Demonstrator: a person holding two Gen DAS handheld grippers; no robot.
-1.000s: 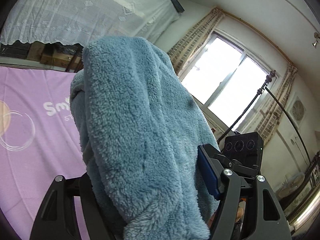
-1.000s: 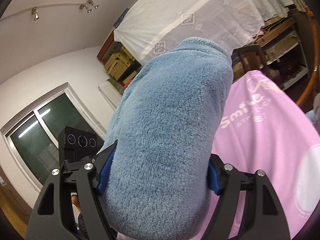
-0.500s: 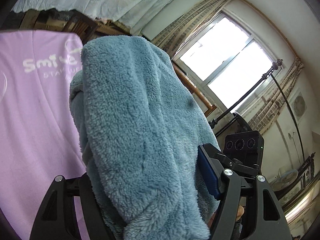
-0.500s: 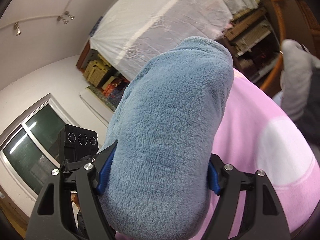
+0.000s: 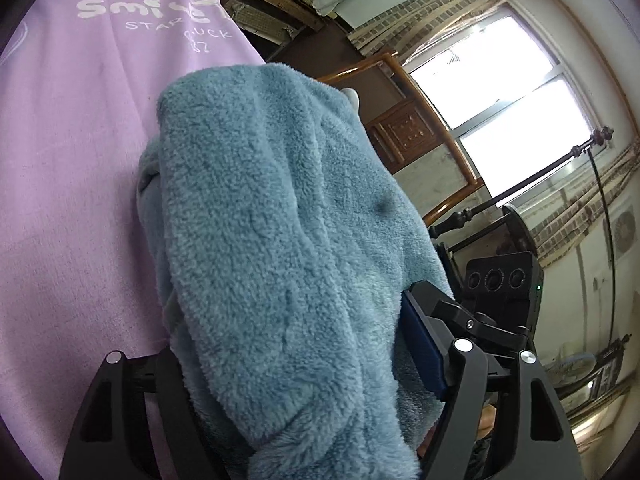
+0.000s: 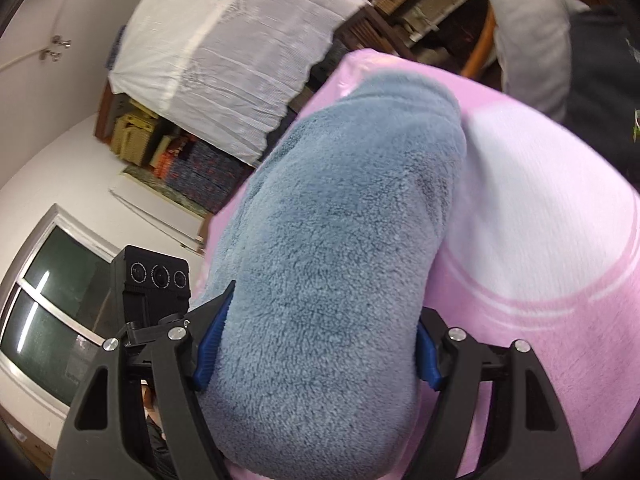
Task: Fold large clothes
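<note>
A thick blue fleece garment (image 5: 280,248) fills the middle of the left wrist view, bunched between the jaws of my left gripper (image 5: 292,344), which is shut on it. In the right wrist view the same blue fleece (image 6: 332,260) bulges out between the blue pads (image 6: 208,344) of my right gripper (image 6: 316,344), which is also shut on it. Both grippers hold the fleece above a pink sheet (image 5: 68,168) with white lettering; the sheet also shows in the right wrist view (image 6: 540,280). The fingertips of both grippers are hidden by the fleece.
A wooden chair frame (image 5: 404,128) and a bright window (image 5: 500,92) stand to the right in the left wrist view. A white lace cloth (image 6: 240,52) covers shelves behind the sheet. A grey garment (image 6: 528,36) and a dark one (image 6: 600,92) lie at the far right.
Both grippers have tilted down towards the pink sheet with the fleece still held. The ceiling and lace cloth have slid up and out of view; more sheet shows.
</note>
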